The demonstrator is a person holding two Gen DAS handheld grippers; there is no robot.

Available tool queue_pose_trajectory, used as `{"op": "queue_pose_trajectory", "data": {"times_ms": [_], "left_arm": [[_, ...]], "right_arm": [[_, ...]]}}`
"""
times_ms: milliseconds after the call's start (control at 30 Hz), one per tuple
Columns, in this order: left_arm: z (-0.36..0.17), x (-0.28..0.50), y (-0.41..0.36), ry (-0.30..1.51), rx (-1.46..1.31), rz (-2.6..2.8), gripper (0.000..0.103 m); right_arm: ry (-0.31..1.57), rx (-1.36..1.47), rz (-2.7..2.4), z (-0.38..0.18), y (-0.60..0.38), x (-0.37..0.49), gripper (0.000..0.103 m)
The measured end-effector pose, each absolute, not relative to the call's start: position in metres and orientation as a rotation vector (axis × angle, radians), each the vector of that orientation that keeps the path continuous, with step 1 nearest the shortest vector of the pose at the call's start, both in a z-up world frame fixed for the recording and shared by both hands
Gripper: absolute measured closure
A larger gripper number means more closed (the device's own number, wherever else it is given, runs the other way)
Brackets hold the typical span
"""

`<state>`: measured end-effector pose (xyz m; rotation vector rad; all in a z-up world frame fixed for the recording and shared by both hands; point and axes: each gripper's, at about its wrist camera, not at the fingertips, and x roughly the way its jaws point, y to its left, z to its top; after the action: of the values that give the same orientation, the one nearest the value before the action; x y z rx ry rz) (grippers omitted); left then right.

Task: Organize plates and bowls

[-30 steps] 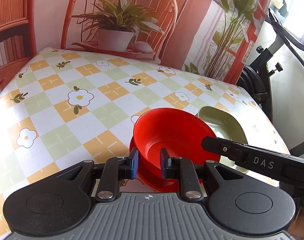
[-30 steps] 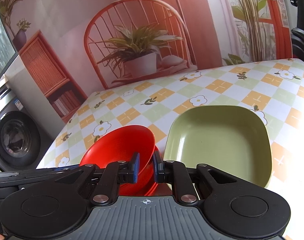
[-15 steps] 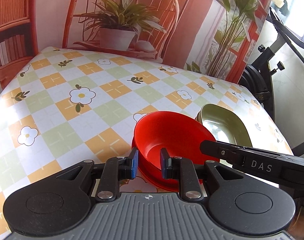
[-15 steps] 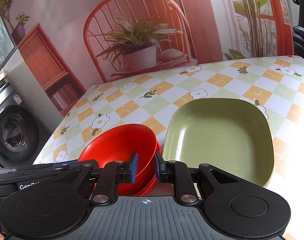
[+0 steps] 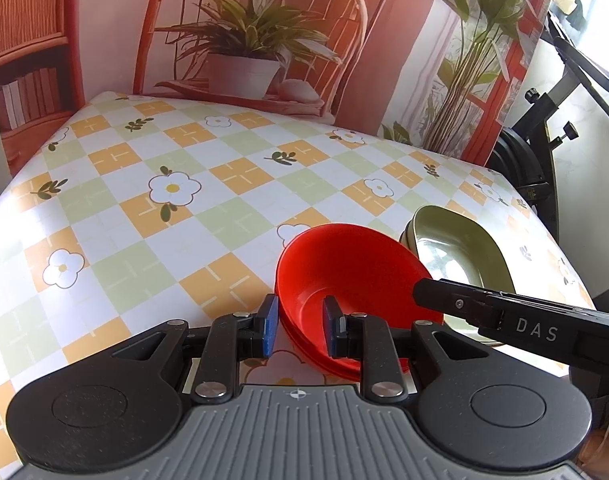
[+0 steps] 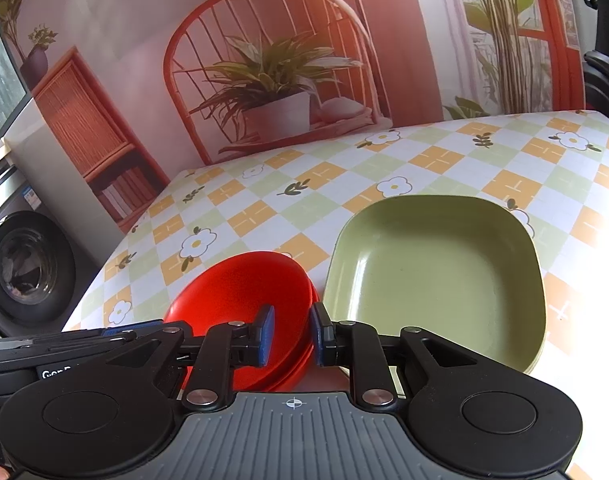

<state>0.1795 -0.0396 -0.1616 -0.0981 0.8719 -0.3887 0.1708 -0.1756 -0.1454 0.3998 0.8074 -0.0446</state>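
Upright, mouth-up red bowl [image 5: 356, 276] astride left claw [image 5: 300, 330] fingertips

Both cameras are sitting low over the near edge of the flower-checked tablecloth [image 5: 208, 216], each looking forward along its own black two-finger gripper filling the lower frame. The left wrist view is facing across the table with the stacked round red plastic bowls [image 5: 352, 276] close in at lower centre. The right wrist view is looking from further right, with those bowls at its lower left. Both are sharing the square olive-green plastic plate [image 6: 436, 276] and the printed chair-and-plant backdrop [image 6: 272, 80].
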Motion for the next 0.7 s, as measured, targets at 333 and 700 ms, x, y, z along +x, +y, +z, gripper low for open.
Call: {"op": "queue_pose_trajectory", "data": {"times_ms": [333, 700], "left_arm": [[-0.1667, 0.1815, -0.0368, 0.893, -0.126, -0.378, 0.078], [-0.1688, 0.1797, -0.0376, 0.904, -0.144, -0.371, 0.078]], "right_arm": [[0.823, 0.401, -0.042, -0.1451, -0.1765, 0.1681, 0.081], [0.866, 0.435, -0.027, -0.1473, -0.1771, 0.1626, 0.079]]}}
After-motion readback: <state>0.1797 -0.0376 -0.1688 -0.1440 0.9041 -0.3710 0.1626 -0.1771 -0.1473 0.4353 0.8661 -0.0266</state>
